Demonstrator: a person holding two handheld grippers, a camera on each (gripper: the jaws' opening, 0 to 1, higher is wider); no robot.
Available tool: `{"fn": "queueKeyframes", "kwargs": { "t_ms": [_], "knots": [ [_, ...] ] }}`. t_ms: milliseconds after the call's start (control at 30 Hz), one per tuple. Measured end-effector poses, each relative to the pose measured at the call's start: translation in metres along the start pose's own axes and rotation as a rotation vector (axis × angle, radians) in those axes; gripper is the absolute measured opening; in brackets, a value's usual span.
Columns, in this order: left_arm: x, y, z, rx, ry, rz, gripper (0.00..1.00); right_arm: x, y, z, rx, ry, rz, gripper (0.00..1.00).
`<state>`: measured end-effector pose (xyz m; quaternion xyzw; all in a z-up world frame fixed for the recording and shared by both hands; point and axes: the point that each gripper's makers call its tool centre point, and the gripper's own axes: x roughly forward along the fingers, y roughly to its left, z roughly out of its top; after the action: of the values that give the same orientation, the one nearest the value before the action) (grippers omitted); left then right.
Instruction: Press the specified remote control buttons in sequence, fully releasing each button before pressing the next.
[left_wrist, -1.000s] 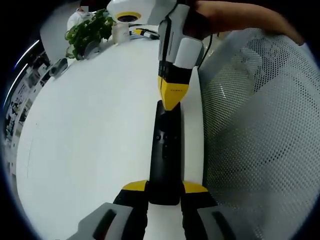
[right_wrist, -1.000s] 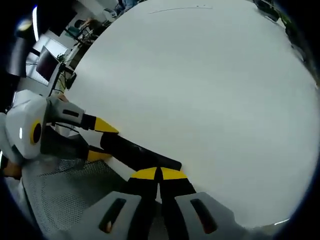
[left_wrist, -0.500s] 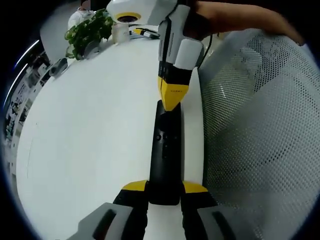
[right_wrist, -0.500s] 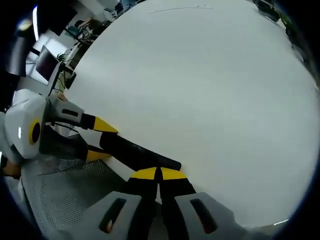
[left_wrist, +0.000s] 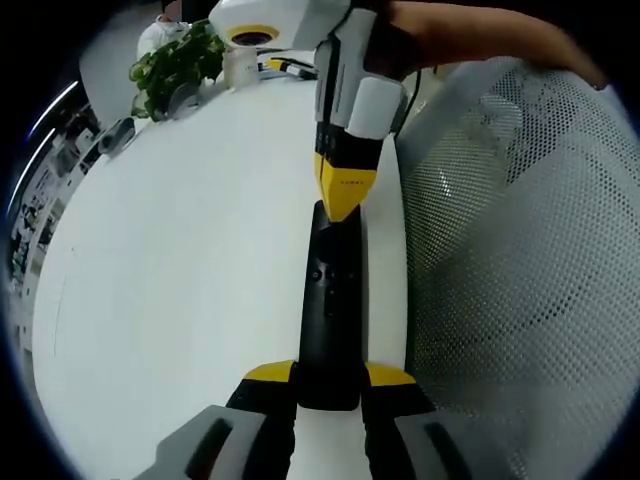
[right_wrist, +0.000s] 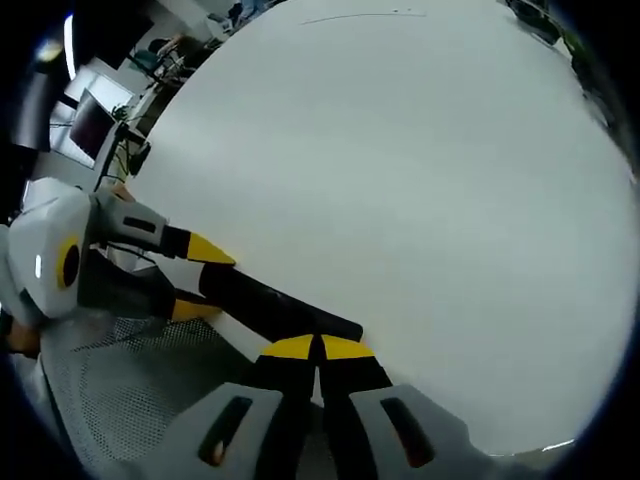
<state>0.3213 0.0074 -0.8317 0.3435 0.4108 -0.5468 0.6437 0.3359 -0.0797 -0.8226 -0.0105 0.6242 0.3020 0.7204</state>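
At the edge of the round white table (left_wrist: 180, 250), just beside the white mesh chair back (left_wrist: 520, 260), you have the long black remote control (left_wrist: 332, 310) lying flat with its length along the left gripper view. Your left hand-held gripper (left_wrist: 330, 385) is clamped on the near end of the remote: its two yellow-tipped jaws stand one on each side of the black body and touch it. Your right hand-held gripper (left_wrist: 345, 195) comes down from the far side, and its yellow tip rests at the far end of the remote. In the right gripper view, the right hand-held gripper (right_wrist: 318, 348) has its jaws closed together, with no gap between the yellow tips, directly above the black remote control (right_wrist: 275, 305), and the left hand-held gripper (right_wrist: 195, 278) holds the other end.

I judge that you are in the middle of one press, or very near to it; whether the button is really down, I cannot tell. The pictures do not show how many buttons of the sequence are done. At least the release of this one remains, and probably more presses. The remote is in plain sight, so visibility is fine.
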Motion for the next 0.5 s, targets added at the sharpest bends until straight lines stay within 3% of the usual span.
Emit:
{"fn": "queueKeyframes", "kwargs": {
  "t_ms": [167, 300, 500],
  "knots": [
    [0.000, 0.000, 0.000, 0.000, -0.006, 0.000, 0.24, -0.002, -0.003, 0.003, 0.005, -0.018, -0.010, 0.00],
    [0.000, 0.000, 0.000, 0.000, -0.005, -0.001, 0.24, -0.003, 0.003, 0.006, 0.036, -0.036, 0.038, 0.00],
    [0.000, 0.000, 0.000, 0.000, -0.006, -0.001, 0.24, 0.001, 0.009, 0.003, 0.005, -0.018, 0.046, 0.00]
  ]
}}
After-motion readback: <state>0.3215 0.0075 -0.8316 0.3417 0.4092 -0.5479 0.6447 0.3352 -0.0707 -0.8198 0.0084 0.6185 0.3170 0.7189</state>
